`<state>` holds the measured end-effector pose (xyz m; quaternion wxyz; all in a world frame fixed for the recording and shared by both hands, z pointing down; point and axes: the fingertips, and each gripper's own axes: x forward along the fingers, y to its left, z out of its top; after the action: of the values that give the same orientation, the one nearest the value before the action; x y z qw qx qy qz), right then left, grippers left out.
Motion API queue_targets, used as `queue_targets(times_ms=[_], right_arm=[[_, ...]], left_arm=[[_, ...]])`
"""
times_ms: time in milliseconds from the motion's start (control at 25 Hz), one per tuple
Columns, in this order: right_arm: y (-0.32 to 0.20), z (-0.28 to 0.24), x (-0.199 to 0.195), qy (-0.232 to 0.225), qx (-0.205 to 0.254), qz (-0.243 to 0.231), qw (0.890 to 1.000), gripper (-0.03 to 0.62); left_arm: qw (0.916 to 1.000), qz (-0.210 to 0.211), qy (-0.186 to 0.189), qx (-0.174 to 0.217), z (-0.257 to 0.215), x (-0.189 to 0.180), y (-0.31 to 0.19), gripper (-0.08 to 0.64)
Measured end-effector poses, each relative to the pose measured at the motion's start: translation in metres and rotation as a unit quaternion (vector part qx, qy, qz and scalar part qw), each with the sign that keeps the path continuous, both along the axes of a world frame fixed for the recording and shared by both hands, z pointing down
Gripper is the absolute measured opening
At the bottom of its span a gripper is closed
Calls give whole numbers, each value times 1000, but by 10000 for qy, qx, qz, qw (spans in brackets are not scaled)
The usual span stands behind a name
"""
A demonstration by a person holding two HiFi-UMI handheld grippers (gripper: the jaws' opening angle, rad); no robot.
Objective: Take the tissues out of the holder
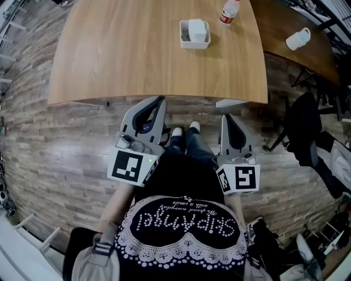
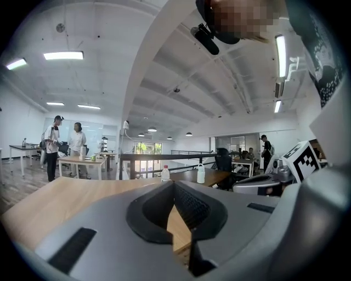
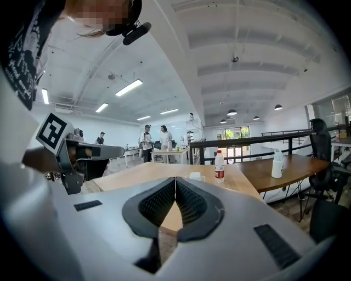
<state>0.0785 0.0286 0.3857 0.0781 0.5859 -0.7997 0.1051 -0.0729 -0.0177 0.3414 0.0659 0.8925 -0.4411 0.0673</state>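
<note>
The tissue holder [image 1: 194,33] is a small white box with a white tissue pack in it, standing on the far part of the light wooden table [image 1: 126,49]. In the right gripper view the tissue holder [image 3: 196,176] shows small, just beyond my jaw tips. My left gripper [image 1: 160,100] and right gripper [image 1: 226,117] hang over the floor just short of the table's near edge, both shut and empty. Seen along their own jaws, the left gripper [image 2: 174,184] and the right gripper [image 3: 175,179] have their jaws closed tip to tip with nothing between them.
A red-labelled bottle [image 1: 229,11] stands right of the holder. A darker table [image 1: 307,52] at the right carries a white jug [image 1: 299,38]. A black chair [image 1: 304,134] stands on the floor at the right. Two people [image 2: 52,145] stand far off by other desks.
</note>
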Motion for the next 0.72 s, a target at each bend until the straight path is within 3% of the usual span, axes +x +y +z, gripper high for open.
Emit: queue_targets(times_ms=[280,720], right_arm=[[-10,4,15,-32,-123,-140,9998,11],[-48,7,51,-169,-75,-280,9994,11]], left_arm=[[9990,-442,-73,-58,4,-7,-13,6],[9969,-786,-59,21,-1,16,-39,6]])
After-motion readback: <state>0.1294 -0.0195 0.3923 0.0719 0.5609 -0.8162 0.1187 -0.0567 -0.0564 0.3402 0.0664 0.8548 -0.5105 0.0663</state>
